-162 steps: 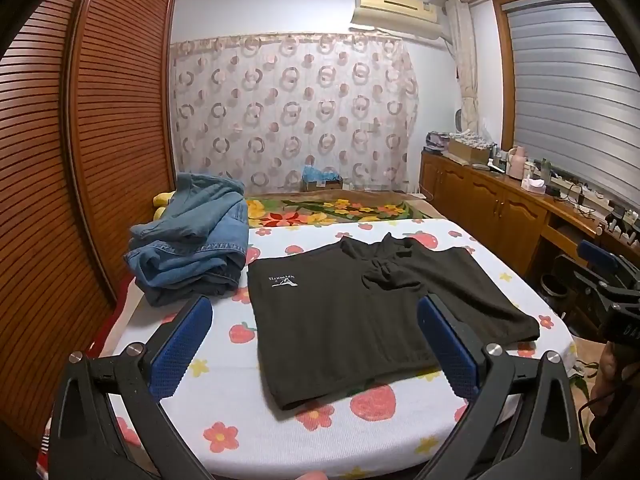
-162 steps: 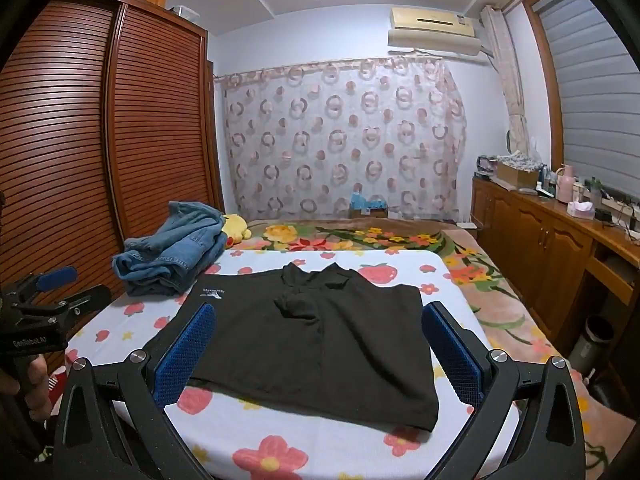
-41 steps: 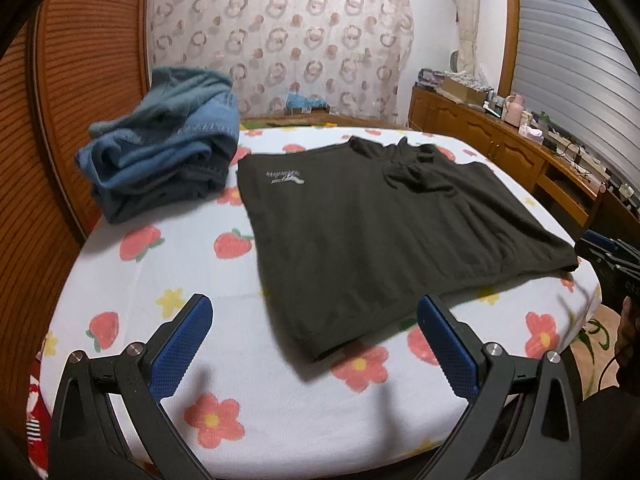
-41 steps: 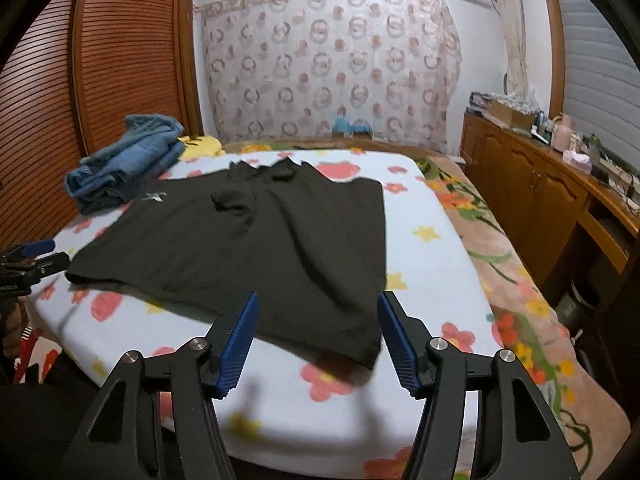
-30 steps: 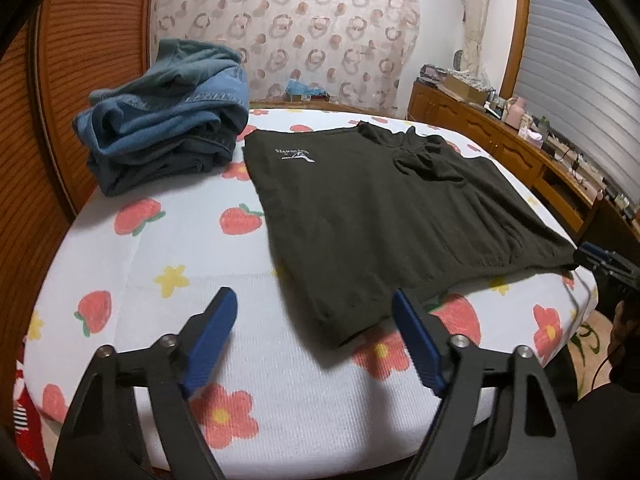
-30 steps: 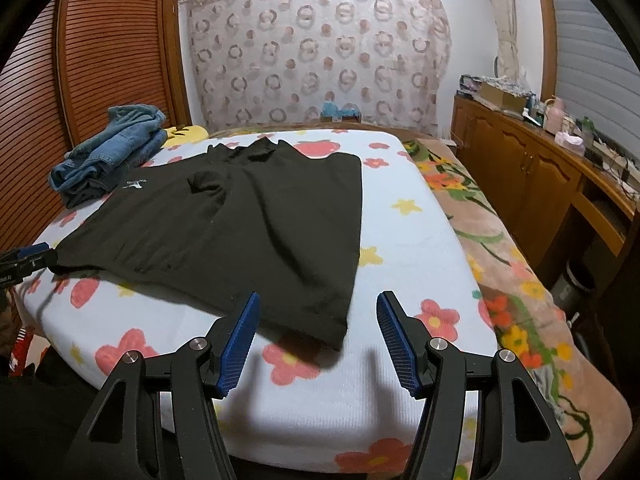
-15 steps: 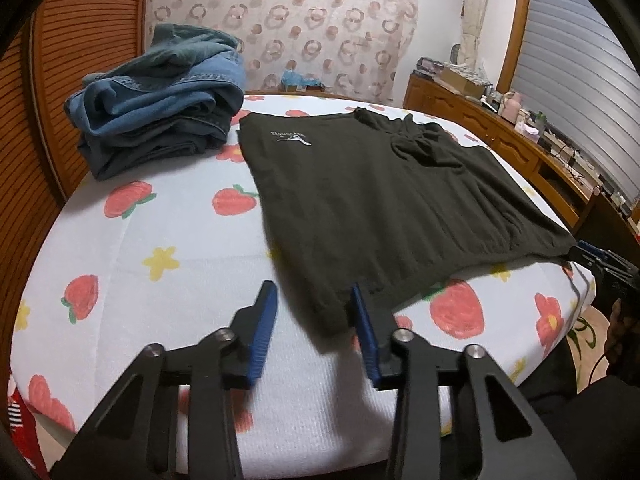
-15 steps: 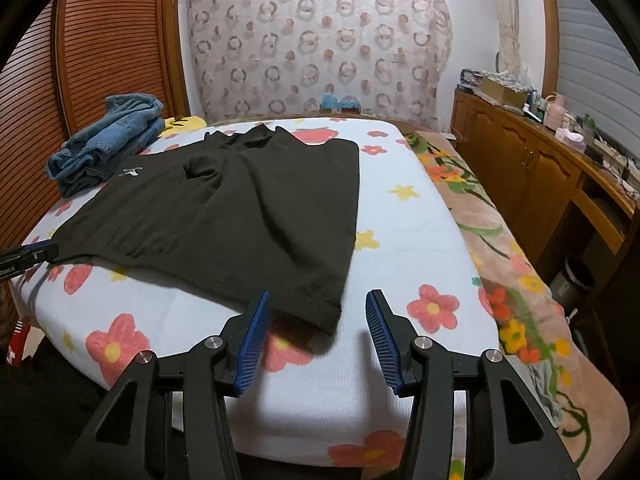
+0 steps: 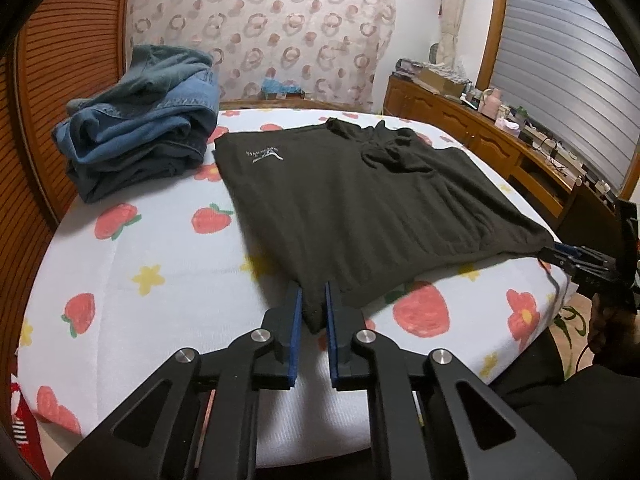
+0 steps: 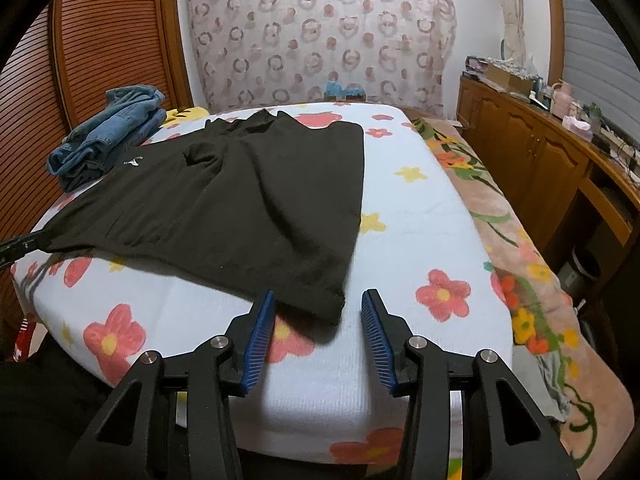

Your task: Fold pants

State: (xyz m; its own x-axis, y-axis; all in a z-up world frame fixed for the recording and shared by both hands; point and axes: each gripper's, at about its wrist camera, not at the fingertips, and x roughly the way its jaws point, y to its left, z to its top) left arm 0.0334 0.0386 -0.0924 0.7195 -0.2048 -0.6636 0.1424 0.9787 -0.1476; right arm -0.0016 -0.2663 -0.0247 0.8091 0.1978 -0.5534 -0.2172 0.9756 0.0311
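Pants (image 9: 360, 204): dark pair lying spread flat across the bed (image 9: 168, 312), one near corner at each of my tongs, hem edge toward me. No fold is visible in them; the task stands at its first grasp, with every fold left to make.

Left tongs (image 9: 313, 300): blue pads nearly together with the near left corner of the cloth between them. I judge that corner pinched, though the grip looks shallow.

Right tongs (image 10: 318, 312): pads well apart, straddling the near right corner, which lies on the bedding between them and is not gripped. From the left view the tips of these tongs appear at the cloth's far edge, but their gap cannot be read there.

Remaining: close the right tongs on the corner, lift both corners, carry them over.

Folded jeans (image 9: 140, 120) sit apart at the far left.
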